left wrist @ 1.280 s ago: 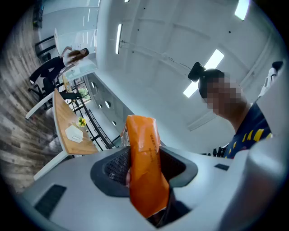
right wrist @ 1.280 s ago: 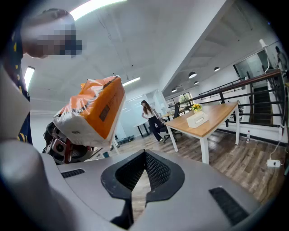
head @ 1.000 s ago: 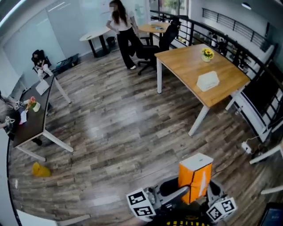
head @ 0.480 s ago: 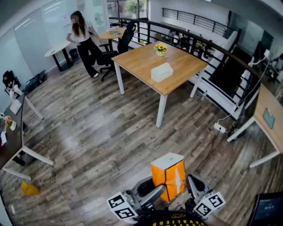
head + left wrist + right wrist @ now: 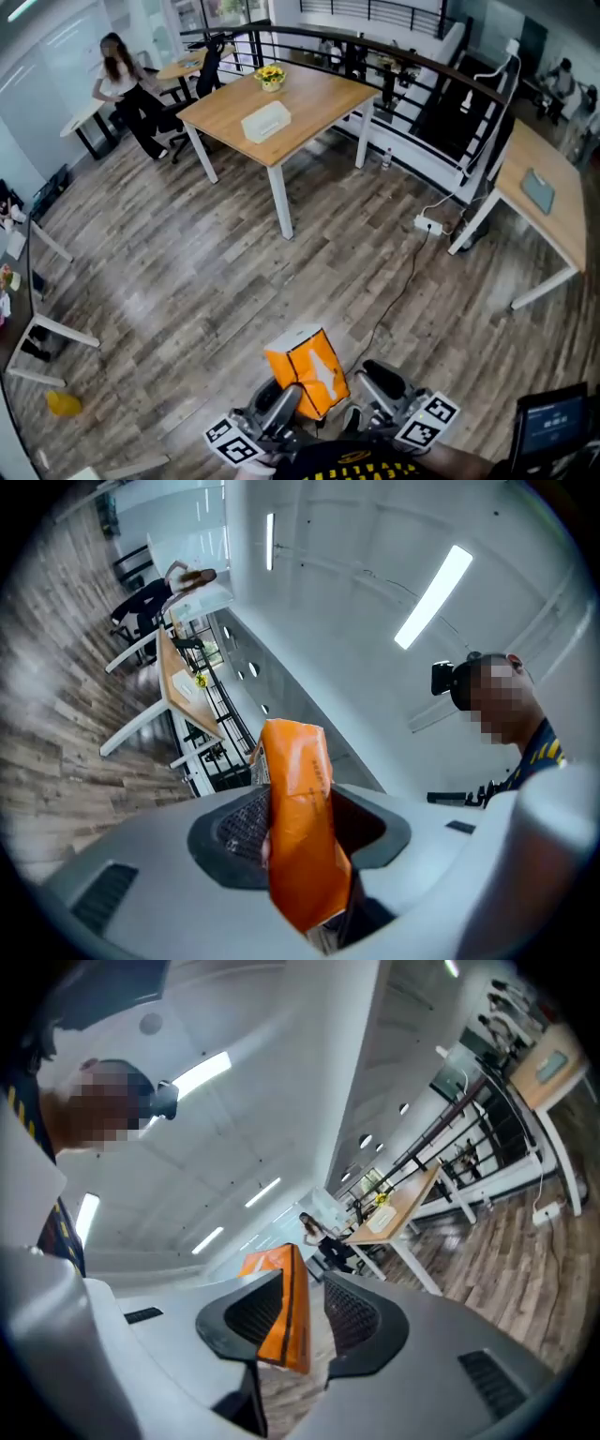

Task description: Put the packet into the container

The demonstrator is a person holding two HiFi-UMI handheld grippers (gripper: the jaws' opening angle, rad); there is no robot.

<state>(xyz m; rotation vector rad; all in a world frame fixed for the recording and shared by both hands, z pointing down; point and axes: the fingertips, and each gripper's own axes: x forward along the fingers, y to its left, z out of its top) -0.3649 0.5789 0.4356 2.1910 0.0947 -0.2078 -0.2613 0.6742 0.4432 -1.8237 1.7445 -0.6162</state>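
Observation:
An orange packet [image 5: 305,370] with a white top hangs tilted over the wooden floor, close to my body. My left gripper [image 5: 292,401] is shut on it; in the left gripper view the packet [image 5: 298,836] stands pinched between both pads. My right gripper [image 5: 367,382] sits just right of the packet, and its jaws are opening. In the right gripper view the packet [image 5: 286,1321] leans on the left pad, with a gap to the right pad [image 5: 352,1312].
A wooden table [image 5: 309,98] with a white box [image 5: 265,121] and yellow flowers [image 5: 270,75] stands ahead. A person [image 5: 127,89] is at the far left. A desk [image 5: 553,202] lies to the right, a cable and power strip [image 5: 427,225] on the floor, a railing behind.
The head view has swung to the right, so the table has drifted left. The packet has tipped from upright to tilted. The right gripper's jaws have parted from it.

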